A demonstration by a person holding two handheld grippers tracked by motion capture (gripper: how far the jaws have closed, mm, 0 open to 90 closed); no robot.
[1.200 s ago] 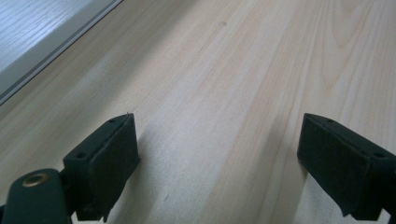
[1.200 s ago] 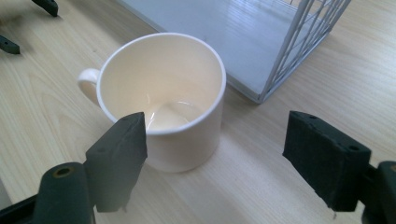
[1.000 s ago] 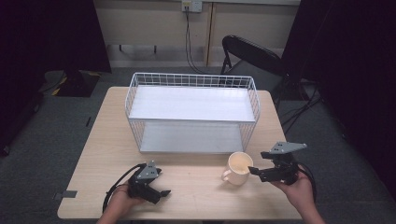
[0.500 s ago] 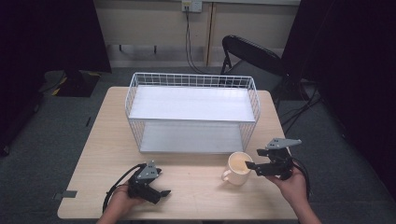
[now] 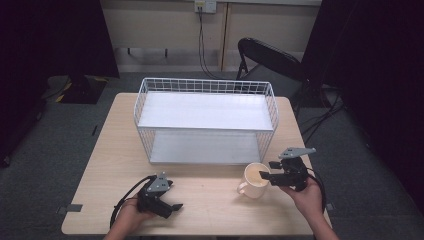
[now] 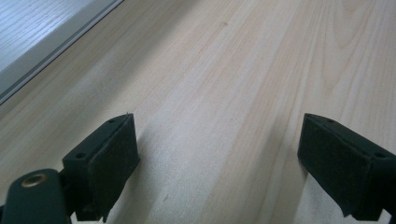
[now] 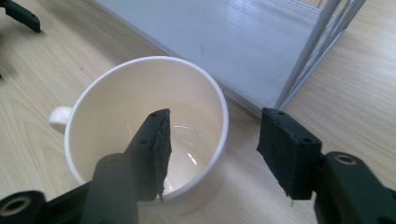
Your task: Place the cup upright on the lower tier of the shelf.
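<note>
Right tongs, closing, straddle the glossy cream mug's round wall, pads not yet pressing; left tongs spread.

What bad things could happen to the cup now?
1. The right claw straddles the cup's wall, one jaw inside, one outside, and has just been closing; the pads are not yet pressing. A thin rim grip like that could slip or tip the cup.
2. The cup stands close to the wire basket; lifting it carelessly might knock its corner.
3. The handle points away from the claw, so the cup may swing.
</note>
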